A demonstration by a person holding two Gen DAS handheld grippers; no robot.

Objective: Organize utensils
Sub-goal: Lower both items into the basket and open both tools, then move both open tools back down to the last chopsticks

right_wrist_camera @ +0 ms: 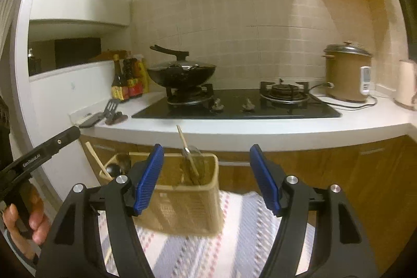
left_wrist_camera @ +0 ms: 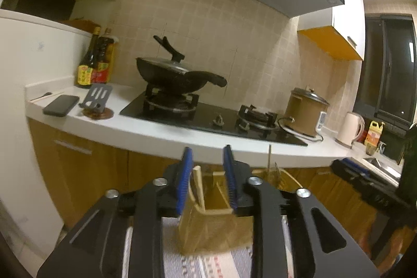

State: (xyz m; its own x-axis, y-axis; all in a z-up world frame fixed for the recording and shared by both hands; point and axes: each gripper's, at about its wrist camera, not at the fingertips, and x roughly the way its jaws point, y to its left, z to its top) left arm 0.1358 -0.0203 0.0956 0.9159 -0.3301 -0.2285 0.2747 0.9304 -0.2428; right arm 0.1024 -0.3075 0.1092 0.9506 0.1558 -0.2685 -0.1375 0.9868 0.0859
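The left claw (left_wrist_camera: pixel 208 160) has its blue pads (left_wrist_camera: pixel 185 173) drawn fairly close together with a gap between them, closed on nothing; through that gap shows the woven utensil basket (left_wrist_camera: pixel 208 231) just ahead, with a pale wooden utensil (left_wrist_camera: pixel 197 183) leaning inside it. The right claw (right_wrist_camera: pixel 207 173) is spread wide and grasps nothing. Between its pads sits the same utensil basket (right_wrist_camera: pixel 182 207) on a striped cloth (right_wrist_camera: pixel 208 252), with a wooden stick (right_wrist_camera: pixel 183 141) standing tilted in it and a dark ladle (right_wrist_camera: pixel 114 168) at its left end. At the left edge of the right wrist view, a hand (right_wrist_camera: pixel 31 218) grips the other tool's handle. Beyond runs the white worktop (right_wrist_camera: pixel 260 129), carrying a black hob (right_wrist_camera: pixel 234 108), a lidded wok (right_wrist_camera: pixel 182 72), sauce bottles (right_wrist_camera: pixel 125 82) and a brown rice cooker (right_wrist_camera: pixel 348 74).
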